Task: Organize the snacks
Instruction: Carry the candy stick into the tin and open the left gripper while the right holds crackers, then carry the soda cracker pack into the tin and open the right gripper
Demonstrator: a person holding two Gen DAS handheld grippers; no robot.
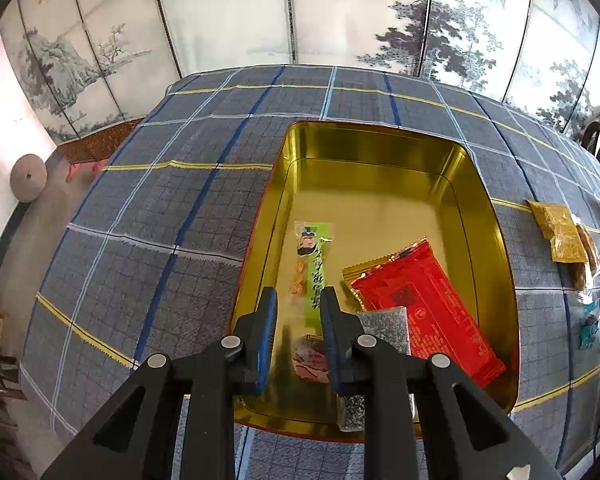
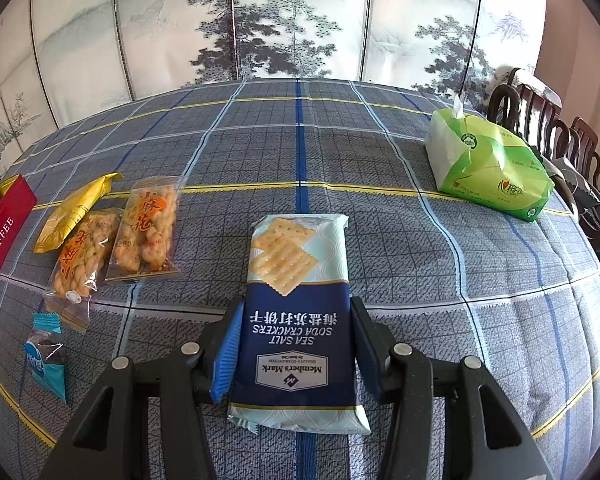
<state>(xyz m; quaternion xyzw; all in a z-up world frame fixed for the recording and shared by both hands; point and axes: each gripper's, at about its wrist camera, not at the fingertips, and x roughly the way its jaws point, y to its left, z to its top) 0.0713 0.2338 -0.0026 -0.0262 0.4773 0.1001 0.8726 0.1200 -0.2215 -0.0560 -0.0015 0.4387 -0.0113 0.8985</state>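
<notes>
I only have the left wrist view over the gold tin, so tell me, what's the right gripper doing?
Observer: The right gripper is clamped on a sea salt soda cracker pack over the checked tablecloth.
Operator: Any other snacks near it?
Observer: Two clear bags of fried dough twists lie to its left, beside a yellow packet.
Operator: Anything that isn't a snack?
Observer: A green tissue pack sits at the far right of the table.
</notes>
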